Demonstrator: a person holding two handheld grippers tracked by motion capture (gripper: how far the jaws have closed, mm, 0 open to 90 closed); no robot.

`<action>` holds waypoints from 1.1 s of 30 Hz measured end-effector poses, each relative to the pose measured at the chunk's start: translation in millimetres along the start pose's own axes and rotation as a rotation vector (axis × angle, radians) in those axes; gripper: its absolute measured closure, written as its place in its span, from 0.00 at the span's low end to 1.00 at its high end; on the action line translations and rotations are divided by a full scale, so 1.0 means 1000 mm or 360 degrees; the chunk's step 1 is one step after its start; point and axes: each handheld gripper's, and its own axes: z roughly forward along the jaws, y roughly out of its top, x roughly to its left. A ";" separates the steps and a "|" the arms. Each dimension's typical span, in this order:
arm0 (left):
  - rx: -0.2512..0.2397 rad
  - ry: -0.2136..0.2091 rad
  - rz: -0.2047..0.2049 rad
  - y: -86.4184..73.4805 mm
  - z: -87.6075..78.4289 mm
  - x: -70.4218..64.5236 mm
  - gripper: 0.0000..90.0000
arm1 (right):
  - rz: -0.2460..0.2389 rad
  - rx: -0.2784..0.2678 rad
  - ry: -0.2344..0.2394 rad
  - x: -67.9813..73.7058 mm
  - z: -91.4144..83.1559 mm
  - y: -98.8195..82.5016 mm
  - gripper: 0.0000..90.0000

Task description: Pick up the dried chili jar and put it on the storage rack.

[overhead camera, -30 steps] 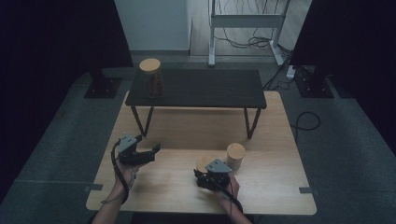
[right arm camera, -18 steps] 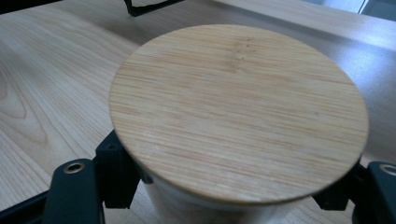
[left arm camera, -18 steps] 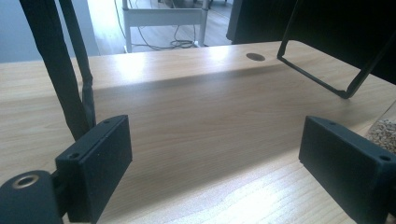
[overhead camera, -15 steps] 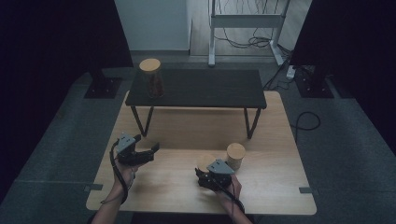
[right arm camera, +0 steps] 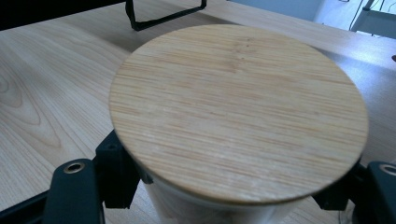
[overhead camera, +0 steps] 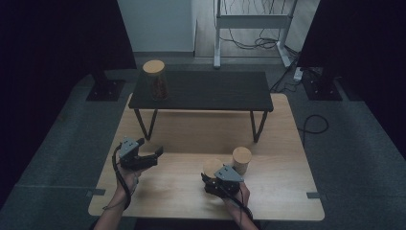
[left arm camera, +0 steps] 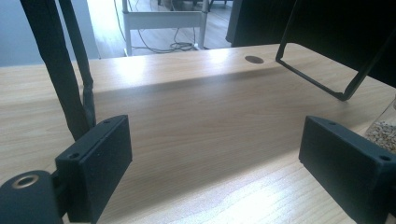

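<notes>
Right gripper (overhead camera: 214, 178) clamped on a jar (right arm camera: 196, 205) just under its round bamboo lid (right arm camera: 238, 109), one jaw on each side of the body, near the front edge of the wooden table (overhead camera: 282, 191). Second lidded jar (overhead camera: 242, 160) just beside it on the right, third jar (overhead camera: 155, 79) up on the low black bench (overhead camera: 210, 91), well apart. Left gripper (overhead camera: 152, 155) spread wide, nothing between the jaws, bare tabletop under it. Body looks like clear glass: rigid, smooth, probably slippery and breakable, moderate weight if filled. Lid likely loose-fitting, so no lifting by the lid. Best hold stays on the body below the rim, squarely across the width, kept upright.
</notes>
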 end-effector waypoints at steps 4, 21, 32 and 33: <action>0.0003 -0.0002 0.0001 0.000 0.000 -0.001 0.10 | 0.0000 -0.0010 -0.0008 0.000 -0.003 0.001 0.28; 0.0001 0.0002 0.0002 0.000 0.000 -0.001 0.10 | 0.0004 -0.0050 -0.0032 -0.003 -0.012 0.004 0.28; 0.0010 0.0000 0.0006 0.000 0.001 0.000 0.10 | 0.0001 -0.0049 -0.0031 -0.002 -0.014 0.006 0.28; 0.0010 0.0000 0.0005 0.000 0.001 0.000 0.10 | -0.0004 -0.0052 -0.0035 -0.002 -0.014 0.006 0.28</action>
